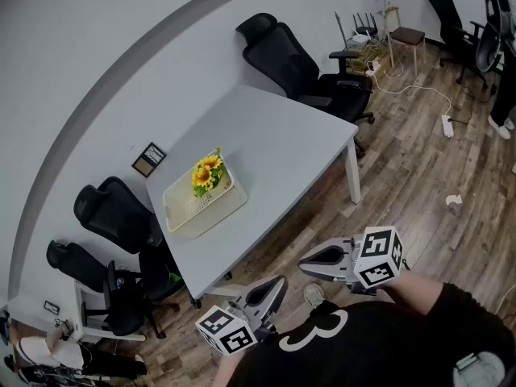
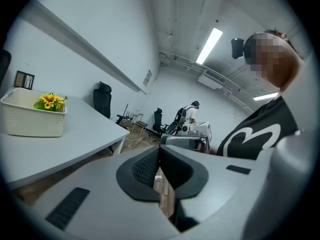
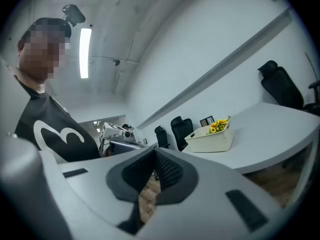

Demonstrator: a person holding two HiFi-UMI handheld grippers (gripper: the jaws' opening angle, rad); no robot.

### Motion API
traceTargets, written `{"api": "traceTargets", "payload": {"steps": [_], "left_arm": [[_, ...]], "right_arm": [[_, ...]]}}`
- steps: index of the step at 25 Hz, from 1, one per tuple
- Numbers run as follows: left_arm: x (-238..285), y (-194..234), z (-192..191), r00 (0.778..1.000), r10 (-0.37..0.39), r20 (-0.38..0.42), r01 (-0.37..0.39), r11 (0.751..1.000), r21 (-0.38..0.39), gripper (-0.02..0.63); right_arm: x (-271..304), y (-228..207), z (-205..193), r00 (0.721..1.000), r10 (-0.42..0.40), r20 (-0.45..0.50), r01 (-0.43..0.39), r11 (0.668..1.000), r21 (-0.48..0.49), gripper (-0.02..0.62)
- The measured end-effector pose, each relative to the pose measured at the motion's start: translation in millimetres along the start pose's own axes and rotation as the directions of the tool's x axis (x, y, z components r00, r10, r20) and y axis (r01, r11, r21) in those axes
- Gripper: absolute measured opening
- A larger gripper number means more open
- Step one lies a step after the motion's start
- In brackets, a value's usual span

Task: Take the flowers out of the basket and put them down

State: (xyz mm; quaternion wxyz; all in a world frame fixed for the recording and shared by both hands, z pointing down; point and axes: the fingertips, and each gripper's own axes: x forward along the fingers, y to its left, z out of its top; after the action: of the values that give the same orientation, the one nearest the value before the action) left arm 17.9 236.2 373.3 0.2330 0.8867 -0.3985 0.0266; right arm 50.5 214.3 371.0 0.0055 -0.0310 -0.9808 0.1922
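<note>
Closest to you, your left gripper [image 2: 160, 148] is held low in front of your dark shirt. Its jaws are pressed together with nothing between them. Your right gripper [image 3: 154, 151] is just beside it (a touch further out), and its jaws are closed and empty as well. Both hang above the wood floor [image 1: 403, 184], well short of the counter [image 1: 282, 147].

The pale grey counter's near corner points toward you. On it, over by the wall side, sits the cream perforated basket [image 1: 211, 206], resting flat and well apart from both grippers. The flowers [image 1: 208, 174] are inside it, a small bunch of yellow blooms with green leaves, tucked into the end of the basket nearest the wall.

Just behind the basket a small dark frame [image 1: 148, 159] stands against the wall. Black office chairs [image 1: 113, 216] crowd the counter's left end, and another black chair [image 1: 298, 63] stands at its far side.
</note>
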Motion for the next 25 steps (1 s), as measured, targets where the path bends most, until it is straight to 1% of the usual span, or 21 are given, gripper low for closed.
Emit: {"api": "traceTargets", "payload": {"steps": [6, 12, 17, 20, 25], "left_arm": [[-17.8, 9.0, 3.0, 1.000, 0.011, 0.027, -0.011, 1.000, -0.011, 0.012], [-23.2, 30.7, -1.5, 1.000, 0.014, 0.026, -0.013, 0.999, -0.044, 0.012], [-24.9, 59.9, 2.3, 0.999, -0.016, 0.033, 0.019, 0.996, -0.090, 0.012], [-20.5, 83.2, 11.9, 0.999, -0.033, 0.028, 0.036, 0.992, -0.123, 0.012], [-13.5, 126.7, 35.6, 0.995, -0.074, 0.062, 0.083, 0.985, -0.152, 0.012]], "right_arm": [[11.1, 0.3, -1.1, 1.000, -0.011, -0.010, 0.011, 1.000, 0.007, 0.008], [36.3, -7.2, -8.0, 1.000, 0.002, -0.029, -0.001, 1.000, 0.016, 0.008], [58.8, -31.3, -7.5, 0.999, -0.020, -0.024, 0.021, 0.999, 0.048, 0.008], [72.7, -50.9, -1.1, 0.999, -0.026, -0.021, 0.028, 0.996, 0.081, 0.008], [100.4, -86.3, 7.0, 0.998, -0.040, -0.054, 0.045, 0.994, 0.099, 0.008]]}}
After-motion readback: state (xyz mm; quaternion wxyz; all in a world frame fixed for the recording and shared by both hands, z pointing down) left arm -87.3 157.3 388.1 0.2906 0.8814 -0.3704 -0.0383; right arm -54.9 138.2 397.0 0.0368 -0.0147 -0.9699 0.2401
